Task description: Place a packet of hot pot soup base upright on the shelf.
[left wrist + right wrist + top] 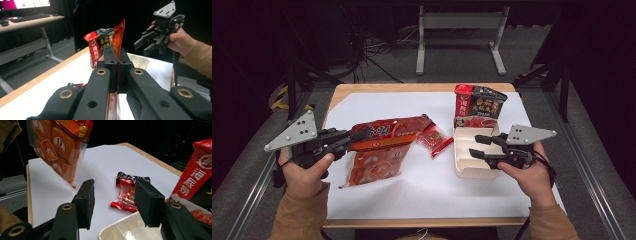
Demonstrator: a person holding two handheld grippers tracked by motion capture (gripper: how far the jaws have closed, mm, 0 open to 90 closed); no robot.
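Left gripper (353,138) clamps orange snack bag (384,145), left of centre; right gripper (479,146) empty, half-open, over white tray (472,172), right; small red packet (434,139) between.

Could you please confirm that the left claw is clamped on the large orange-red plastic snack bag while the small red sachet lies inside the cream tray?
Not quite: the small red sachet lies on the white paper beside the cream tray, not inside it, as the high view shows. The rest holds: the left claw is clamped on the large orange-red plastic snack bag.
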